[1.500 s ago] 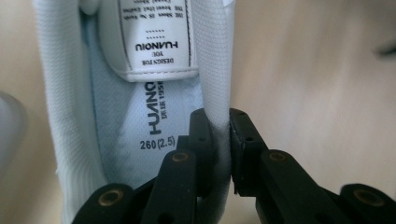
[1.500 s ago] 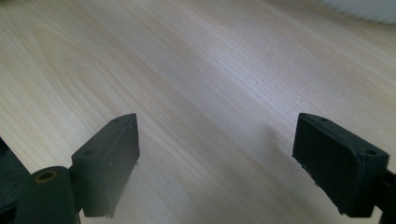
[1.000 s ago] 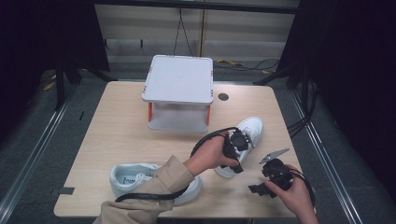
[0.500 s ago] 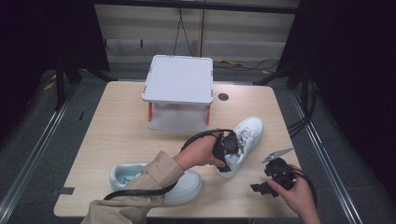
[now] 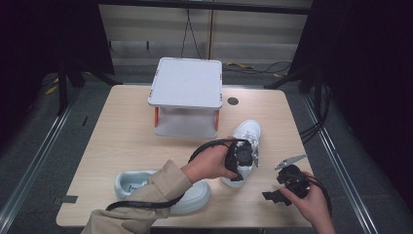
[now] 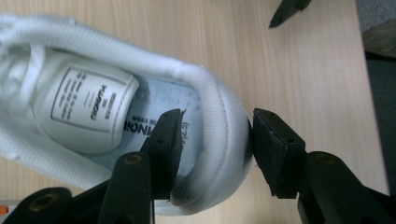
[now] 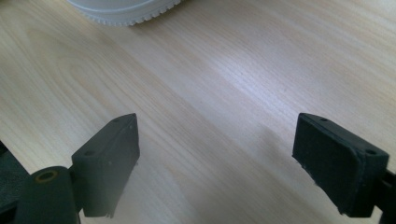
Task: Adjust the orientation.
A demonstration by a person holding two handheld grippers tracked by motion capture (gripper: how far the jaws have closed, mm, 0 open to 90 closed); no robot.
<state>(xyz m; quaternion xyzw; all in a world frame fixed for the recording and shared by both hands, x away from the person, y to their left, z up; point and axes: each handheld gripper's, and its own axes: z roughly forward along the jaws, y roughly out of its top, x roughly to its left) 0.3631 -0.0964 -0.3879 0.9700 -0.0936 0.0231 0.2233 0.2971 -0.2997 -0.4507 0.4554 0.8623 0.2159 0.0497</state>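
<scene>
Sneaker (image 5: 246,141) lies on the tabletop (image 5: 126,131) before the stand (image 5: 187,97); left gripper (image 6: 212,140) straddles its heel collar for lifting, fingers (image 6: 166,140) nearly clamped. Right gripper (image 7: 215,154) waits wide open, holding nothing.

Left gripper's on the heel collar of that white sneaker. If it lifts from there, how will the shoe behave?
The white sneaker probably weighs little for its size. Its padded heel collar sits between the jaws of the left gripper and looks soft, so it may squash and slip. Gripped at the heel alone, the toe would likely droop and swing.
</scene>
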